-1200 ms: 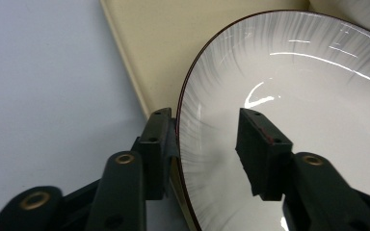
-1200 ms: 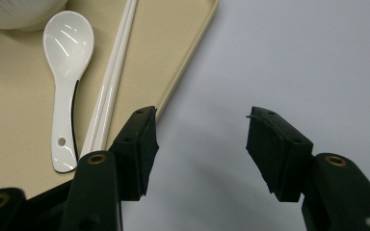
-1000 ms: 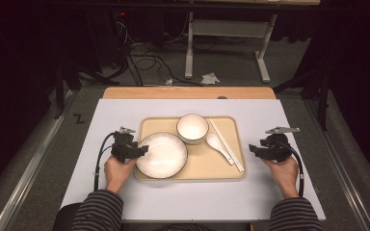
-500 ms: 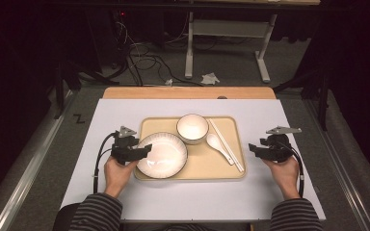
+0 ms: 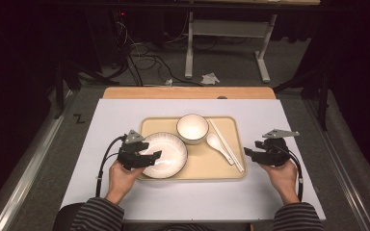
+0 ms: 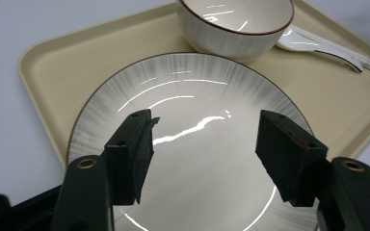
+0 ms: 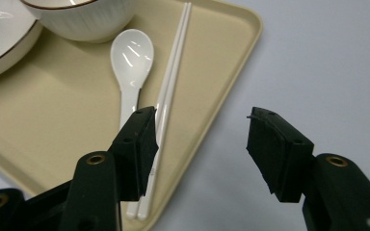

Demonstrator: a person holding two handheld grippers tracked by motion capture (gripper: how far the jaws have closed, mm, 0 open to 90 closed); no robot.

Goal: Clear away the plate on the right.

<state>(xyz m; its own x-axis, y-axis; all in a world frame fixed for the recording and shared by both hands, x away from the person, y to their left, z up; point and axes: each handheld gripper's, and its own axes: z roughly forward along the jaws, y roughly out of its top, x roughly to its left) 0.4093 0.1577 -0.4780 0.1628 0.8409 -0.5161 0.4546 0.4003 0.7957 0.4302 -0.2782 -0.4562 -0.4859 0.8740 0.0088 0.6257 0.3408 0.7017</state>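
Left tool [image 5: 150,156] newly over plate [image 5: 168,153], jaws just opened wider, empty.

We see both forearms, in striped sleeves, entering from 6 o'clock in the high view. The left hand [image 5: 120,175] carries the left gripper [image 5: 149,158], aimed toward 3 o'clock; its jaws have just been opening, stand wide apart, and grip nothing. The right hand [image 5: 283,174] carries the right gripper [image 5: 249,153], aimed toward 9 o'clock, jaws parted with nothing between them. A cable loops from each gripper back along the wrist. The two hands are well apart.
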